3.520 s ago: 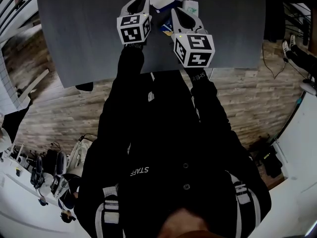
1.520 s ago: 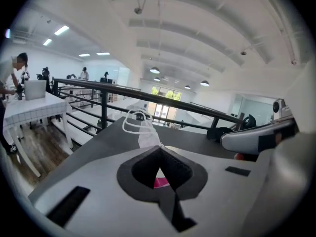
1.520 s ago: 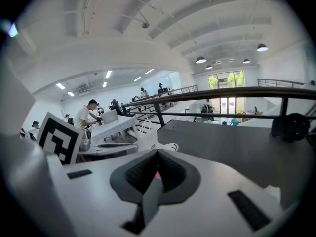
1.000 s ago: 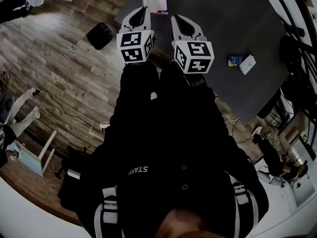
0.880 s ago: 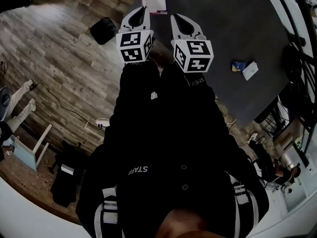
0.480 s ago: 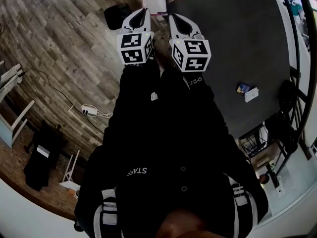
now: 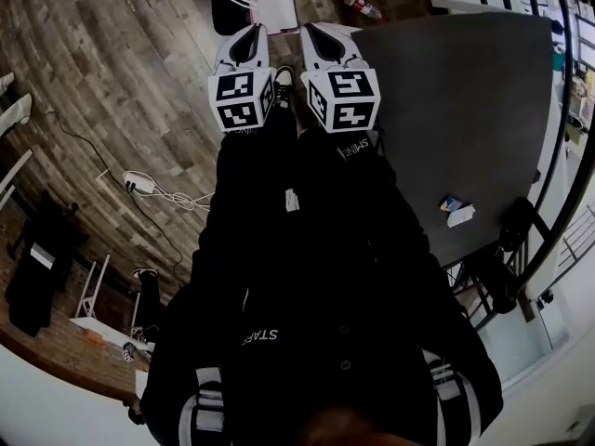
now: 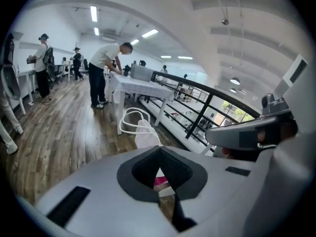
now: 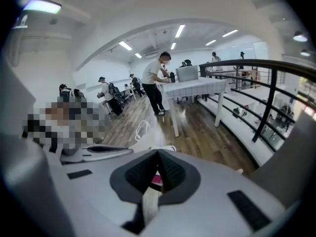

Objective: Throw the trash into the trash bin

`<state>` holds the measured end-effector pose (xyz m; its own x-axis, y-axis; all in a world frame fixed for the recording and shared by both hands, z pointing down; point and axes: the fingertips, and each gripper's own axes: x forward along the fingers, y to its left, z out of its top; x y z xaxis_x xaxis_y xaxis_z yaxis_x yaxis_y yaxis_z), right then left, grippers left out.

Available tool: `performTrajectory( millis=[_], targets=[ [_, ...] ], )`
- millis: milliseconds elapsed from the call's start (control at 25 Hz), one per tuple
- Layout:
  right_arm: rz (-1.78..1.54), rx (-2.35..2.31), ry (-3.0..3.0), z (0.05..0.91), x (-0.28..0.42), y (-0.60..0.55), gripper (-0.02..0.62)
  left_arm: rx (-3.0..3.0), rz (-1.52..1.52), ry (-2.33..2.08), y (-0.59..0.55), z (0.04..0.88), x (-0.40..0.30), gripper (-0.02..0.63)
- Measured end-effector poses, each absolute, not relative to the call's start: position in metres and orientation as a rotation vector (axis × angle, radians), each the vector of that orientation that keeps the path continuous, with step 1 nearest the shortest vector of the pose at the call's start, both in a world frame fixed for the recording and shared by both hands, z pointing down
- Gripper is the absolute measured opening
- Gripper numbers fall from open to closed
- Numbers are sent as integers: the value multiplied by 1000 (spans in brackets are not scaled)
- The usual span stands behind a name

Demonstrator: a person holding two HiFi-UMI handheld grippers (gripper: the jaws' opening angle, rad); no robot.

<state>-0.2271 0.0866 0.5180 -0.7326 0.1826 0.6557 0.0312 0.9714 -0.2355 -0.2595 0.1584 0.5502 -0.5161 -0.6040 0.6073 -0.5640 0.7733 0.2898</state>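
Note:
A white paper bag (image 7: 275,4) with loop handles and a pink strip hangs just past both gripper tips, partly over a black trash bin (image 7: 221,13) on the wooden floor. My left gripper (image 7: 252,30) and my right gripper (image 7: 311,30) are side by side, both shut on the bag's near edge. In the left gripper view the bag (image 8: 143,134) rises above the closed left gripper (image 8: 159,150). In the right gripper view a white strip (image 9: 148,202) runs between the pads of the right gripper (image 9: 158,155), and the bag (image 9: 146,141) shows beyond it.
The dark grey table (image 7: 465,110) lies to the right with small blue and white packets (image 7: 456,212) on it. A white power strip and cable (image 7: 139,182) trail over the floor at the left. A railing (image 8: 197,107) and people at a white table (image 9: 192,89) stand ahead.
Both grippers have swung with the bag away from the table and downward over the floor. The black bin has come from the left to just under the bag.

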Motion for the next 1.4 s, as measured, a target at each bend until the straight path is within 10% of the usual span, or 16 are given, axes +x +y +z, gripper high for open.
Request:
performTrajectory(
  millis=[1400],
  targets=[
    [265,-222,-2070,977,-288,141,15,516,-110,-2058,231,1018,-312,3]
  ],
)
